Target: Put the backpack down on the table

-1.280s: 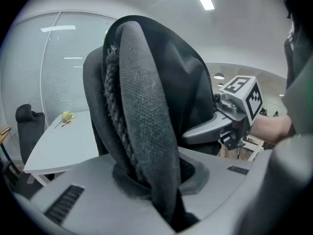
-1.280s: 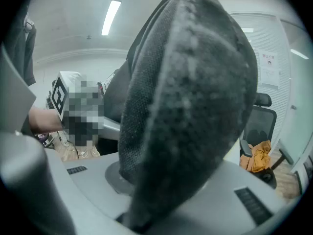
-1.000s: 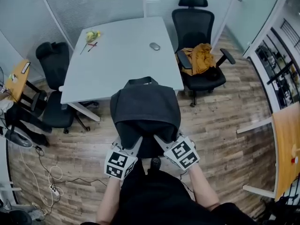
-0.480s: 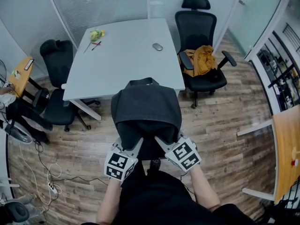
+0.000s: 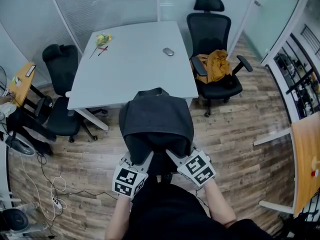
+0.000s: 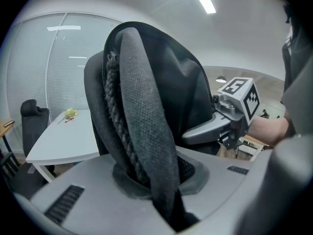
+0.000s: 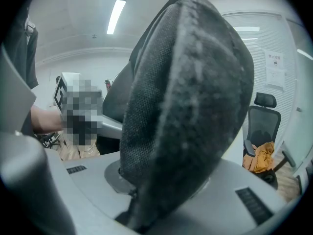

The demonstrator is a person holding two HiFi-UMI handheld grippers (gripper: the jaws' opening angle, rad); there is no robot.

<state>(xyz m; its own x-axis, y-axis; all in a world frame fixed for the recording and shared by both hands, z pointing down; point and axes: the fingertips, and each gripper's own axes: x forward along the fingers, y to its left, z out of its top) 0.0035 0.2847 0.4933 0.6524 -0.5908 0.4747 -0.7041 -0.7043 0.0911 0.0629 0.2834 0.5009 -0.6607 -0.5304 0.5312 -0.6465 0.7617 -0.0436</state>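
The near half of the bench [image 5: 130,69] is open to me; a mouse [image 5: 168,51] and flower [image 5: 102,38] lie by its far edge, with chairs [image 5: 61,69] off both sides.

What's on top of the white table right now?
A yellow flower and a mouse lie on the table. The held backpack hides part of its near edge.

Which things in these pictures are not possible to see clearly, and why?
- Head view: the backpack covers the table's near edge, so whether it rests there is unclear.
- Head view: the yellow thing on the table's far corner is too small to name.
- Right gripper view: the strap in the right gripper hides most of the table.
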